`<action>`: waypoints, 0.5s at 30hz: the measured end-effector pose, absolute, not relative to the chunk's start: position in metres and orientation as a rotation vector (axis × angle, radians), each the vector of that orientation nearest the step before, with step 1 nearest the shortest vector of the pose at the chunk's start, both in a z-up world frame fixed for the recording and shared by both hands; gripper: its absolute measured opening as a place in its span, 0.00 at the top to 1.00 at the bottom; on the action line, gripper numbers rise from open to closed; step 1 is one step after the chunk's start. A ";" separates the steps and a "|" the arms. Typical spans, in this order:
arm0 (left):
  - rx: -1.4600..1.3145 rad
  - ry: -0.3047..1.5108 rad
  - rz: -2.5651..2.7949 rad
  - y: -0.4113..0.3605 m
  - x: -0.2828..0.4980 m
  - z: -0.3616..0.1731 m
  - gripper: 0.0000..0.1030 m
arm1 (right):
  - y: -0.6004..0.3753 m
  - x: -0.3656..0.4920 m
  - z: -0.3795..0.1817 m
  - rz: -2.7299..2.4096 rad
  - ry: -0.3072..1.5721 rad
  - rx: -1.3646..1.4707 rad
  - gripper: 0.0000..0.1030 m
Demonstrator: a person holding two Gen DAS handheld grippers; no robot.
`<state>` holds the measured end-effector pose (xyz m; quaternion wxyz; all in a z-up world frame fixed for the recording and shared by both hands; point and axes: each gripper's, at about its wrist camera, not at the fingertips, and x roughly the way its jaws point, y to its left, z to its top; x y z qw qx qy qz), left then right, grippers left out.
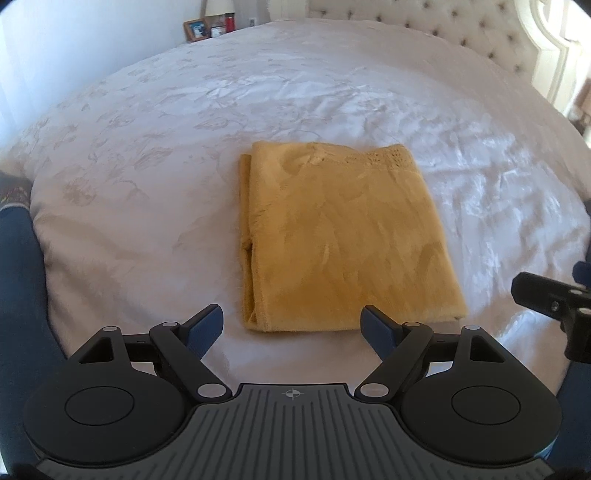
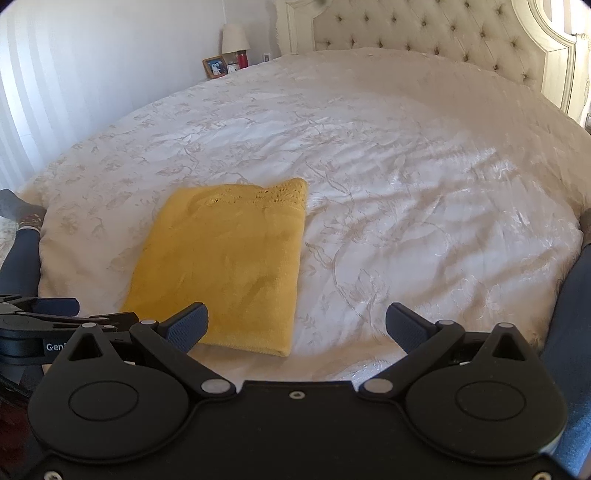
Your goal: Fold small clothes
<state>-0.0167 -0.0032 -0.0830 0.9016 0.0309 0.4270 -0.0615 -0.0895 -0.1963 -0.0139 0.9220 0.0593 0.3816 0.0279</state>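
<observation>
A yellow garment (image 1: 340,240) lies folded into a neat rectangle on the white bedspread (image 1: 147,155), with a lace-like hem at its far edge. My left gripper (image 1: 293,319) hovers open just short of the garment's near edge, nothing between its blue-padded fingers. In the right wrist view the same garment (image 2: 221,266) lies to the left. My right gripper (image 2: 297,325) is open too, its left pad over the garment's near edge and nothing between its fingers. Each gripper shows at the edge of the other's view.
The bed has a tufted headboard (image 2: 424,26) at the far end. A nightstand at the far left holds a picture frame (image 2: 215,67), a lamp (image 2: 234,38) and a red bottle (image 2: 242,59). A person's blue-clad leg (image 1: 18,288) stands at the bed's left edge.
</observation>
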 end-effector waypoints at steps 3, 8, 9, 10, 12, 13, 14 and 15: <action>0.085 0.879 -0.140 -0.007 -0.016 -0.083 0.21 | -0.197 -0.089 -0.014 0.055 0.784 0.121 0.01; 0.102 0.878 -0.162 -0.014 -0.014 -0.083 0.21 | -0.200 -0.091 -0.014 0.049 0.786 0.121 0.01; 0.104 0.878 -0.165 -0.016 -0.015 -0.082 0.21 | -0.200 -0.091 -0.014 0.048 0.786 0.121 0.01; 0.105 0.879 -0.168 -0.017 -0.015 -0.082 0.21 | -0.200 -0.091 -0.014 0.046 0.786 0.121 0.01; 0.106 0.879 -0.172 -0.018 -0.015 -0.082 0.21 | -0.201 -0.091 -0.014 0.043 0.786 0.123 0.01; 0.106 0.879 -0.174 -0.019 -0.015 -0.081 0.21 | -0.201 -0.091 -0.014 0.042 0.786 0.124 0.01; 0.106 0.879 -0.175 -0.020 -0.014 -0.081 0.21 | -0.202 -0.091 -0.014 0.041 0.786 0.125 0.01; 0.106 0.880 -0.176 -0.020 -0.014 -0.081 0.21 | -0.202 -0.091 -0.014 0.041 0.786 0.126 0.01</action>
